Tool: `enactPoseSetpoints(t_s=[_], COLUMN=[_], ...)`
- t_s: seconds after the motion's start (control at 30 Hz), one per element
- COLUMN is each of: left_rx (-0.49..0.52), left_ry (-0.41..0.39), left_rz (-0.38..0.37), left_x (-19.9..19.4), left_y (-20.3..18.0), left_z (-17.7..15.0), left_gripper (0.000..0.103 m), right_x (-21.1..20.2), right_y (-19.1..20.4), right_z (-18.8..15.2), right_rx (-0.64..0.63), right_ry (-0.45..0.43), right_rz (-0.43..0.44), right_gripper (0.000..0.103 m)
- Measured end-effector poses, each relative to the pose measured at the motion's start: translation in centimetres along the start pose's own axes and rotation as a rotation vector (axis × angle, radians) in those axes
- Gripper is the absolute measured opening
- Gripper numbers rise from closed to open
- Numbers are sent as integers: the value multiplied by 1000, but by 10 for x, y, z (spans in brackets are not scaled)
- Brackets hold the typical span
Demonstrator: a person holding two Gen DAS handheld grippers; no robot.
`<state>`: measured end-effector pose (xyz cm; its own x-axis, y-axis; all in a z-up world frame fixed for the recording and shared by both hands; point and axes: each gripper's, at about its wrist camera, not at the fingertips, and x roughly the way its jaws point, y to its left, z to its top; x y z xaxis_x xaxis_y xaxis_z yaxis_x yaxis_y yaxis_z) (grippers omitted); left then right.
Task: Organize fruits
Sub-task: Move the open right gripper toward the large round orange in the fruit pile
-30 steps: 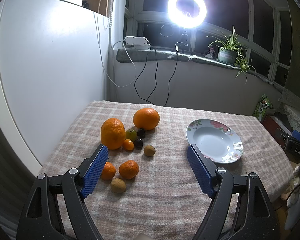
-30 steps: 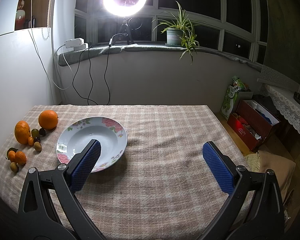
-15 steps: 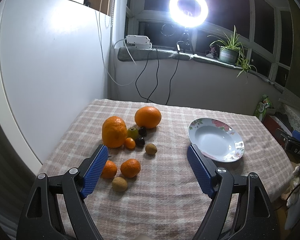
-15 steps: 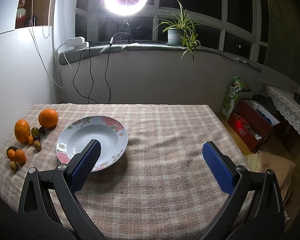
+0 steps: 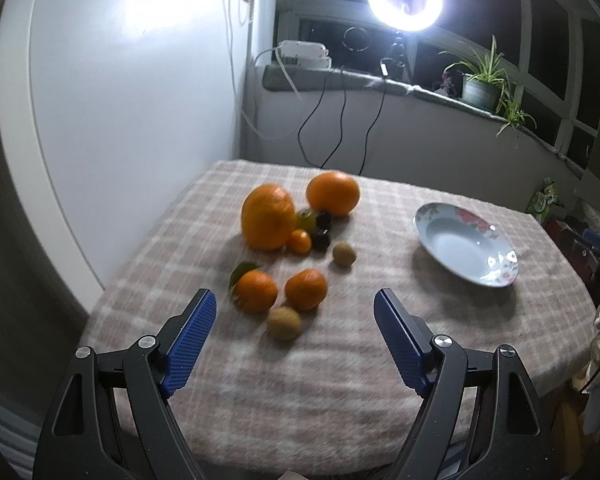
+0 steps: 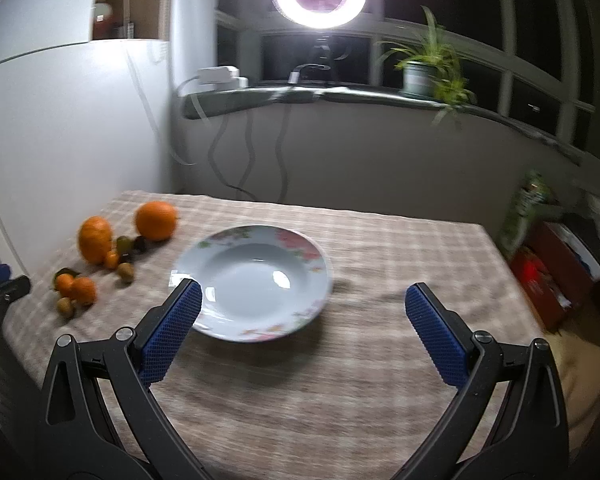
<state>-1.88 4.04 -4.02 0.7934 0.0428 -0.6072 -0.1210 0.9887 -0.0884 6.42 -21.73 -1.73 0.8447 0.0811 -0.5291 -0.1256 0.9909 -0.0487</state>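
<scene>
since both claws are spread wide with nothing between the pads, this looks like the very start of the pick, so the approach is what matters. the left gripper (image 5: 295, 338) hovers over the near left part of the pink-and-white checked tablecloth (image 5: 340, 392), pointing at the fruit pile. nearest to it sits a small fuzzy brown kiwi (image 5: 284, 323), with two small orange mandarins just beyond: one with a green leaf (image 5: 256, 291) and one to its right (image 5: 306, 289). further back are the big oblong orange (image 5: 268, 216), the big round orange (image 5: 333, 193), a tiny orange kumquat-like fruit (image 5: 300, 241) and a second brown kiwi (image 5: 343, 255), plus some dark little fruits i can't identify.

the right gripper (image 6: 302, 328), equally empty, hangs over the near edge of the white floral-rimmed shallow plate (image 6: 260, 330), which is empty and sits to the right of the pile.

my guess is the near kiwi goes first. it nearly touches the mandarins, so i'd come down with the pads on its left and right sides, not front to back, close gently because it's soft, then lift straight up before swinging over to the plate. both views are a bit blurry, so take exact gaps with a grain of salt.
</scene>
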Motion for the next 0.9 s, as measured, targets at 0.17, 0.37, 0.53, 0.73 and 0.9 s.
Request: enactPoseSetpoints(t_s=[0.17,0.37,0.53,0.73,0.9], left_rx=[-33,-57,-69,-91,-111], left_ry=[34,64,73,66,56], left_rz=[-7,-30,-38,-45,-57], left_x=[6,15,18,21,32], left_y=[14,22,27,40,51], left_z=[-10,-16,-18,-12,-1], left_gripper=[73,61,60,57,55], right_x=[14,30,46,66,94], right_y=[28,69,99,123,140], right_z=[2,0,1,9,21], right_rx=[-66,-149,-192,-226,-219], right_ry=[20,62,107,153,207], right_rz=[119,258,349,409,466], right_gripper=[101,92,87,84,81])
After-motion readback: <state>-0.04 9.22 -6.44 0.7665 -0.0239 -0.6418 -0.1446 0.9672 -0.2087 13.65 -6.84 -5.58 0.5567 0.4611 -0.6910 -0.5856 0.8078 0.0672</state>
